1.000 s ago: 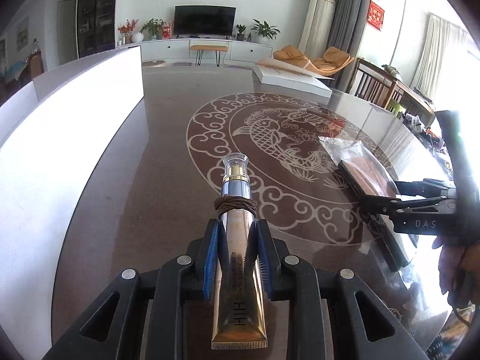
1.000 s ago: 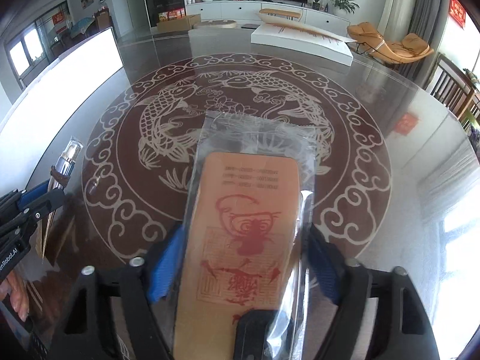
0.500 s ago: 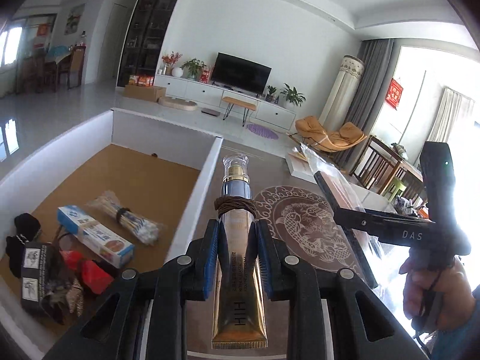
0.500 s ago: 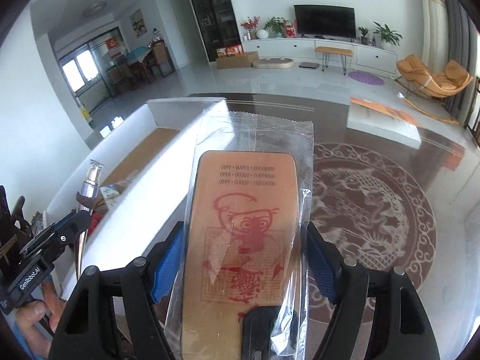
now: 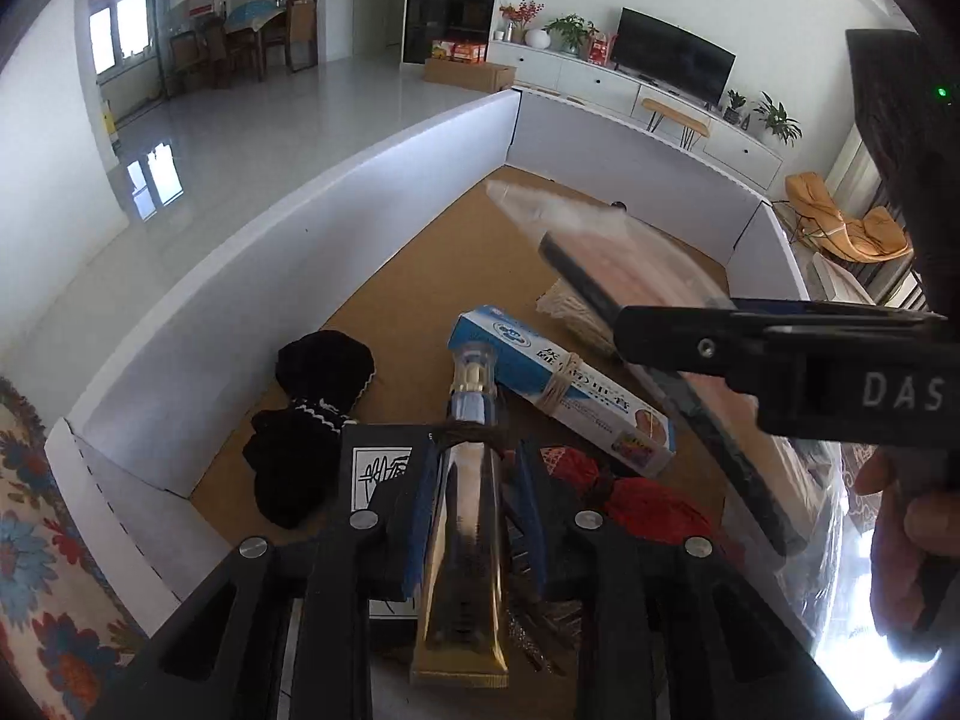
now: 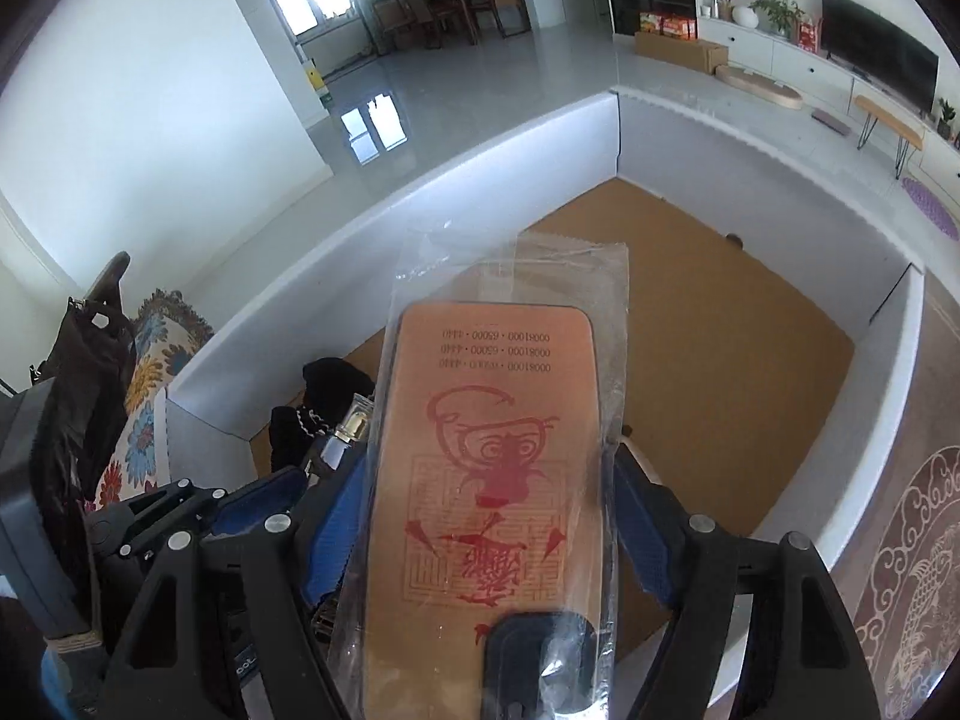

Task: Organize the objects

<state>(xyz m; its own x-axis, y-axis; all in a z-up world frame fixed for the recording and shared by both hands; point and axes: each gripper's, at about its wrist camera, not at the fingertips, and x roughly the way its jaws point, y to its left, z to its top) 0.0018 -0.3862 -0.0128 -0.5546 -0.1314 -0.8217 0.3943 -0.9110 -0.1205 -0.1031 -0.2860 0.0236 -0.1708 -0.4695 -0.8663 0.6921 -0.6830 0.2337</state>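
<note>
We had several items in the box (image 5: 252, 276) already; L gripper (image 5: 474, 516) was releasing the tube (image 5: 471, 516), R gripper (image 6: 486, 540) grasped the bagged case (image 6: 486, 468), both undropped.

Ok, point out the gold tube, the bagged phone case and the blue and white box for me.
gold tube (image 5: 465, 516): left wrist view, on its shiny body between the pads.
bagged phone case (image 6: 489, 468): right wrist view, on the red print on its orange back.
blue and white box (image 5: 528, 363): left wrist view, on its blue top face.
</note>
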